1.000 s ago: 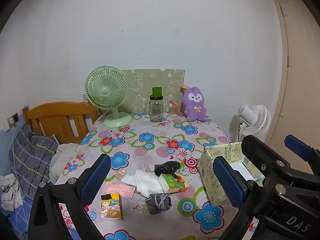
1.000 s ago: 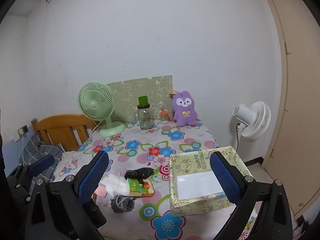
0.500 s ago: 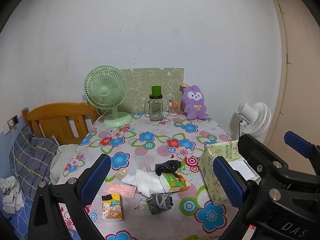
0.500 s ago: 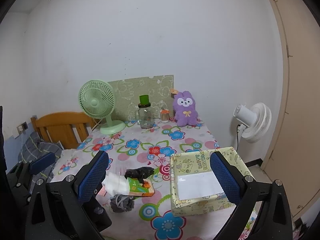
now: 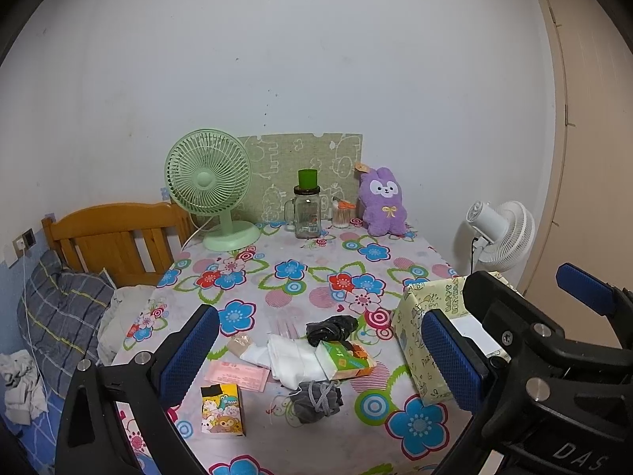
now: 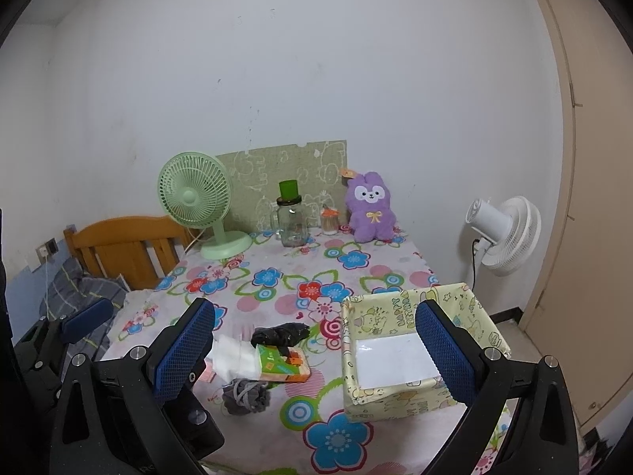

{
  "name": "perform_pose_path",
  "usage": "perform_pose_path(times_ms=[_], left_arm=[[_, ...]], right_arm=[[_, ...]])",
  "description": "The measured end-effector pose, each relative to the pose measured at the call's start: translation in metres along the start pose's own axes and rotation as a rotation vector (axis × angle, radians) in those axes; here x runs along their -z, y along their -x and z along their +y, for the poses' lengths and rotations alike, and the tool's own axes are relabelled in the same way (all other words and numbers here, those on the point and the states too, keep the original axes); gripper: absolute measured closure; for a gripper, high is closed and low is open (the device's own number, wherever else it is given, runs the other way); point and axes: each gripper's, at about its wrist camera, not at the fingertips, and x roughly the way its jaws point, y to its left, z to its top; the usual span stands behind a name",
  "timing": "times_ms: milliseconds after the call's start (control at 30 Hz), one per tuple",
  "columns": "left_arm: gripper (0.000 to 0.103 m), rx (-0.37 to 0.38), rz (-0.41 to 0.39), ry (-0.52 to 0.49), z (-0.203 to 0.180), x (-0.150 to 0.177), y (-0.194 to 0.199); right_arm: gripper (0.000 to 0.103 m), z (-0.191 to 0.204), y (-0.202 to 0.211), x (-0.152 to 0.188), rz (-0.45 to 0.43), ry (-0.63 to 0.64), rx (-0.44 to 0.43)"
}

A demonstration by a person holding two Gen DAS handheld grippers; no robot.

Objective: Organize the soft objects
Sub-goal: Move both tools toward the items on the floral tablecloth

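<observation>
While both claws hovered above the near table edge, the left gripper (image 5: 320,360) and right gripper (image 6: 316,350) each gaped wide, holding nothing. One grey sock bundle (image 6: 246,392) lay nearest, then one white cloth (image 5: 294,358) beside one tissue pack (image 6: 283,365), and one black bundle (image 6: 281,333) just beyond. One open yellow box (image 6: 455,301) stood right. Only the left view showed the cartoon carton (image 5: 222,408). Farthest sat one purple plush (image 5: 383,208).
</observation>
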Motion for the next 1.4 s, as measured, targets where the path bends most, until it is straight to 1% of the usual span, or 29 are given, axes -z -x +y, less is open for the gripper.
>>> perform_pose_path(times_ms=[333, 500, 767, 1400], left_arm=[[0.0, 0.004, 0.003, 0.003, 0.001, -0.0006, 0.0001], [0.0, 0.021, 0.02, 0.006, -0.0003, -0.0001, -0.0003], [0.0, 0.003, 0.007, 0.003, 0.002, -0.0029, 0.0005], [0.0, 0.005, -0.007, 0.003, 0.0052, -0.0066, 0.002]], right_arm=[[0.001, -0.0004, -0.0002, -0.0013, -0.006, 0.002, 0.006], [0.001, 0.0051, 0.0014, -0.0024, -0.012, 0.039, 0.01], [0.001, 0.0067, 0.0005, -0.0018, -0.012, 0.032, -0.003], [0.001, 0.0084, -0.0026, -0.0021, -0.008, 0.025, -0.012]])
